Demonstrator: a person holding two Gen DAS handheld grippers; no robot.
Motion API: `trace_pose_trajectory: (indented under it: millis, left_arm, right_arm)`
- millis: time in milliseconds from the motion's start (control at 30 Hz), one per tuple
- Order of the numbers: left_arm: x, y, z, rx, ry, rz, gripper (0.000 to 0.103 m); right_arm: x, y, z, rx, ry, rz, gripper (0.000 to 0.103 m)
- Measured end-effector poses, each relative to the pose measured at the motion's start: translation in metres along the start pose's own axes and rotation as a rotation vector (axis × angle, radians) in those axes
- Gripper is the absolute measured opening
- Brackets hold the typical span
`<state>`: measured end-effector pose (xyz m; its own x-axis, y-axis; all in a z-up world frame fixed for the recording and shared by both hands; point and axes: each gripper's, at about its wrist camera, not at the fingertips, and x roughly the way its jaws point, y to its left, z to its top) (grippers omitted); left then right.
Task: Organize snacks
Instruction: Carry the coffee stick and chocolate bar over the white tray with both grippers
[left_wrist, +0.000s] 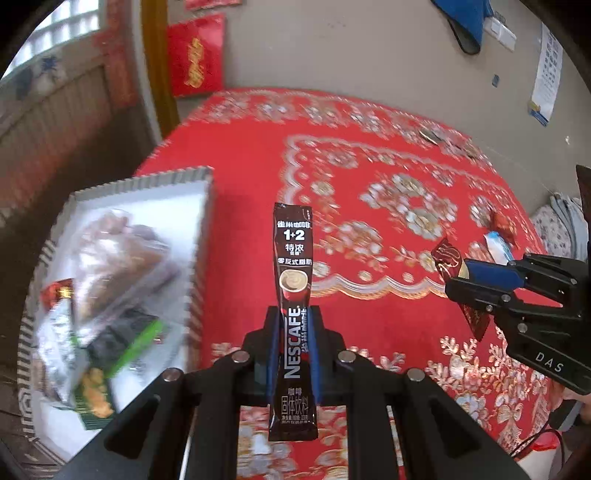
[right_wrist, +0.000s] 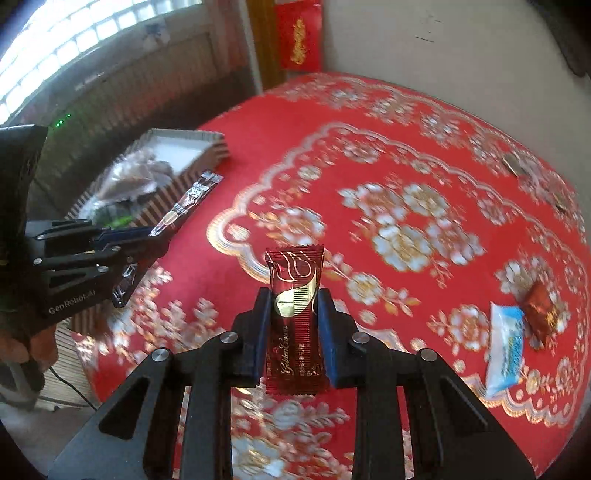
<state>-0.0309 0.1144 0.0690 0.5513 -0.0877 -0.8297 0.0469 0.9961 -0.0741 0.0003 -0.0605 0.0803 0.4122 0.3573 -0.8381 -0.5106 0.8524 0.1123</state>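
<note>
A red cloth (right_wrist: 424, 122) with shiny gold and silver flower patterns and a scalloped border covers the whole surface, which stands against a plain beige wall with a bright window to the left. A red paper hanging (left_wrist: 195, 55) with gold writing is on that wall.

At the surface's left edge sits a rectangular tray (left_wrist: 201, 236) with a white floor and striped, ribbed walls; inside it lie several crinkly plastic snack packs, blurred, one with a green strip.

The left gripper (left_wrist: 294, 314) is black with blue pads, and its fingers (left_wrist: 272, 332) are clenched on a long, narrow, glossy dark Nescafe coffee stick (left_wrist: 293, 295), which stands upright between them, lifted off the cloth just right of the tray.

The right gripper (right_wrist: 294, 295), of the same make, has its fingers (right_wrist: 327, 325) closed on a shorter, flat, dark red foil Golden Crown bar (right_wrist: 295, 288) with crimped ends, also held upright above the cloth.

Near the right side of the surface lie two small loose snacks, touching or nearly so: a white and light blue pillow pack (right_wrist: 504, 347) and a little red foil-wrapped candy (right_wrist: 541, 312).
</note>
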Motion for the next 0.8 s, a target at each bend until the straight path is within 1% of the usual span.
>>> trace_pose_trajectory:
  millis: [133,400,800]
  left_arm:
    - [-0.013,0.019,0.0,-0.022,-0.041,0.04,0.016]
    - [-0.032,0.062,-0.001,-0.088,-0.083,0.1,0.016]
    - [-0.043,0.136,-0.005,-0.209,-0.099,0.176,0.016]
  right_arm:
    - [0.003,0.019,0.013,-0.026,-0.014,0.026,0.024]
    - [0.01,0.059,0.044,-0.076,-0.042,0.086,0.024]
    - [0.035,0.122,0.082,-0.165,-0.047,0.165,0.024]
